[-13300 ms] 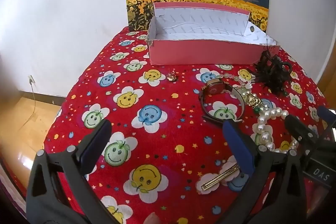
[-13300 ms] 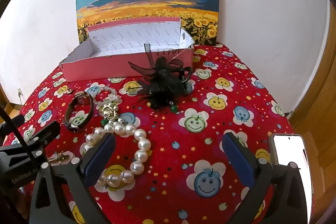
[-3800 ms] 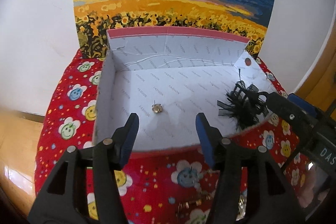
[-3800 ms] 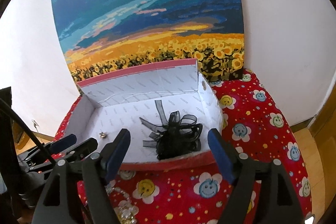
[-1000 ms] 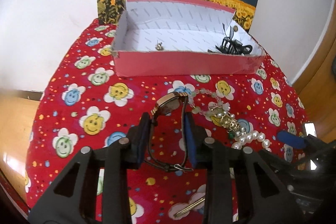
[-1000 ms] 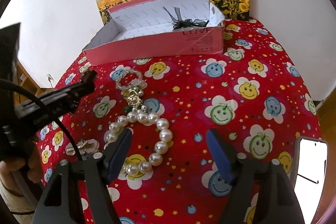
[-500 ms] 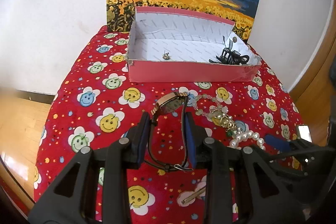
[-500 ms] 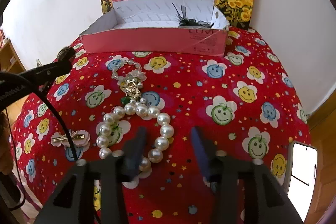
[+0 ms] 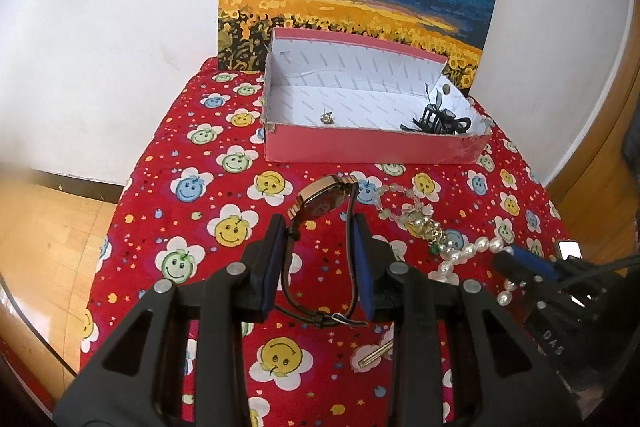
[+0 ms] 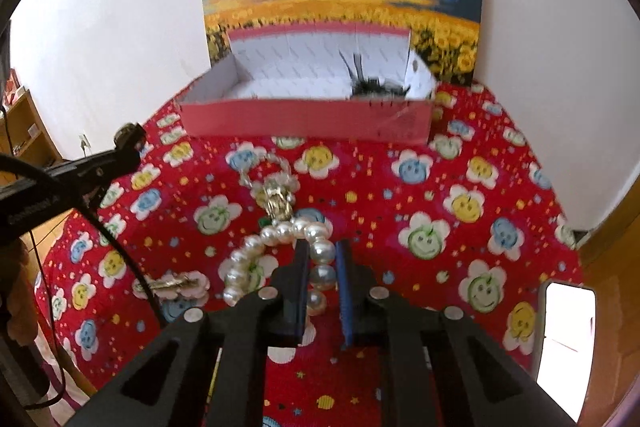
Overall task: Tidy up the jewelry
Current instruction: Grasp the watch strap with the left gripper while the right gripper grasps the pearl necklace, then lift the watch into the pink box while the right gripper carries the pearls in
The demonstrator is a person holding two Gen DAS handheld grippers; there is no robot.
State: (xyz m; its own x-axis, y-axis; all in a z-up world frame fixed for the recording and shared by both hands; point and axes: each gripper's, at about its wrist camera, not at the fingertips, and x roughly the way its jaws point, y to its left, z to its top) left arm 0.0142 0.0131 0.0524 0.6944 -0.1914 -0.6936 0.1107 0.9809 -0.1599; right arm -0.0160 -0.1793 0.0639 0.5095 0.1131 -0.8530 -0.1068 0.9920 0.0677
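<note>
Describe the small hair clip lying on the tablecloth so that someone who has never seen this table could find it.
Start at the pink box and come down the red tablecloth past the pearl bracelet. The hair clip lies left of it: one slim, flat gold bar, not beaded.

A red tablecloth [image 9: 224,187] (smiley-flower print) carries a pink box [image 9: 372,149] lined white and white pearls [image 10: 276,239].

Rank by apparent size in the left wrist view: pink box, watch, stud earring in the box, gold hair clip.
1. pink box
2. watch, inflated by closeness to the camera
3. gold hair clip, partly hidden
4. stud earring
</note>
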